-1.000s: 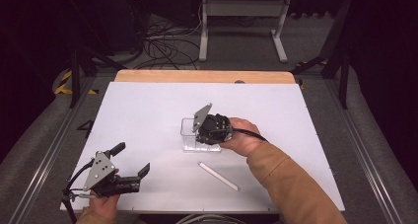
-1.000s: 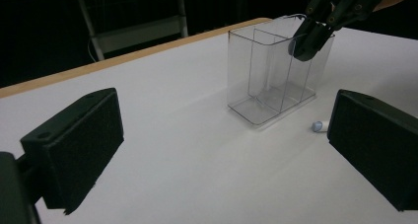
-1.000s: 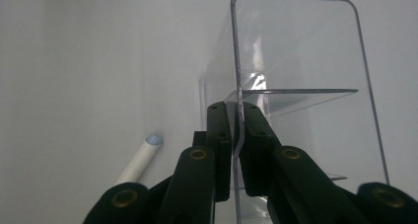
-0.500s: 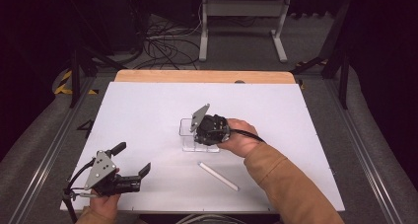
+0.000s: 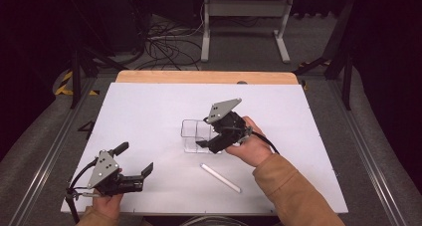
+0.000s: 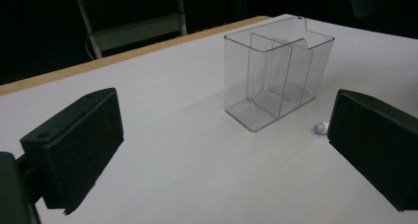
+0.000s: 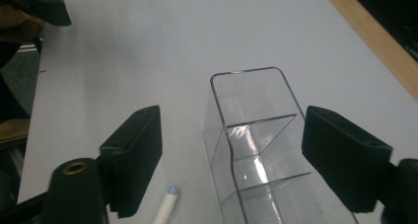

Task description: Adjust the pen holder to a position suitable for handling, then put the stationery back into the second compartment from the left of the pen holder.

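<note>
A clear plastic organiser (image 5: 195,135) with inner dividers stands upright mid-table. My right gripper (image 5: 204,133) hovers just right of it, and its jaws have just been opening. In the right gripper view the organiser (image 7: 256,150) sits between and below the spread pads (image 7: 135,155), which do not touch it. A white pen (image 5: 220,177) lies flat in front of the organiser. My left gripper (image 5: 135,158) rests open near the front left edge, empty, and faces the organiser (image 6: 276,76) and the pen tip (image 6: 321,128).
The white table top (image 5: 149,106) ends in a wooden strip (image 5: 199,77) at the far side. Beyond it are a dark floor, cables and a metal stand (image 5: 244,17).
The right gripper's jaws have spread apart and let go of the organiser, and the hand has drawn back and up a little. The organiser, the pen and the left gripper stayed put.
</note>
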Available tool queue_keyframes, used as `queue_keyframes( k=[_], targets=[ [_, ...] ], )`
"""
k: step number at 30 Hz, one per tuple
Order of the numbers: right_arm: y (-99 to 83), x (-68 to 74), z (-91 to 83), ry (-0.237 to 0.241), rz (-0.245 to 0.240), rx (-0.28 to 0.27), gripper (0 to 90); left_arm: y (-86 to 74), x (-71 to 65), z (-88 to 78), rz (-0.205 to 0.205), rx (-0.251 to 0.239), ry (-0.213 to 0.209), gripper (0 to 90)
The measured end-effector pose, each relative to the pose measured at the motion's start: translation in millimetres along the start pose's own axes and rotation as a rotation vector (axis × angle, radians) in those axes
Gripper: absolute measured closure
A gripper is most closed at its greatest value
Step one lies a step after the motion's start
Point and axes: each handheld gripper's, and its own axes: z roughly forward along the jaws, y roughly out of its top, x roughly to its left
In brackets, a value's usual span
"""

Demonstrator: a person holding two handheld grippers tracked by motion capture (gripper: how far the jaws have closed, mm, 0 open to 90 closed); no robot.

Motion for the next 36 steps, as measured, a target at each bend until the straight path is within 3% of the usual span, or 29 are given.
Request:
queue_keyframes(
  k=[6, 13, 23, 26, 28, 31, 36],
  targets=[
    [-3.2, 11.4, -11.3, -0.047, 0.027, -0.055, 14.2, 0.1, 0.4, -0.5, -0.001, -0.004, 0.002, 1.4],
    [-8.8, 19.4, -19.5, -0.053, 0.051, -0.109, 12.9, -0.1, 0.4, -1.4, 0.001, -0.002, 0.003, 1.4],
    [-22.2, 35.6, -29.6, -0.038, 0.175, -0.212, 6.4, -1.2, -0.5, -5.4, -0.002, -0.004, 0.013, 1.4],
    [-30.8, 42.2, -30.2, -0.051, 0.172, -0.245, 5.1, -1.8, 0.2, -6.1, -0.004, -0.001, 0.015, 1.4],
    [-36.8, 44.6, -28.7, -0.063, 0.169, -0.241, 3.8, -2.0, 0.0, -6.7, -0.005, -0.004, 0.017, 1.4],
    [-45.3, 45.2, -26.7, -0.035, 0.188, -0.244, 2.7, -1.9, -0.8, -7.6, 0.003, -0.001, 0.019, 1.4],
    [-50.6, 49.8, -24.3, -0.033, 0.175, -0.199, 1.6, -2.4, 0.0, -9.0, -0.004, -0.004, 0.023, 1.4]
  ],
)
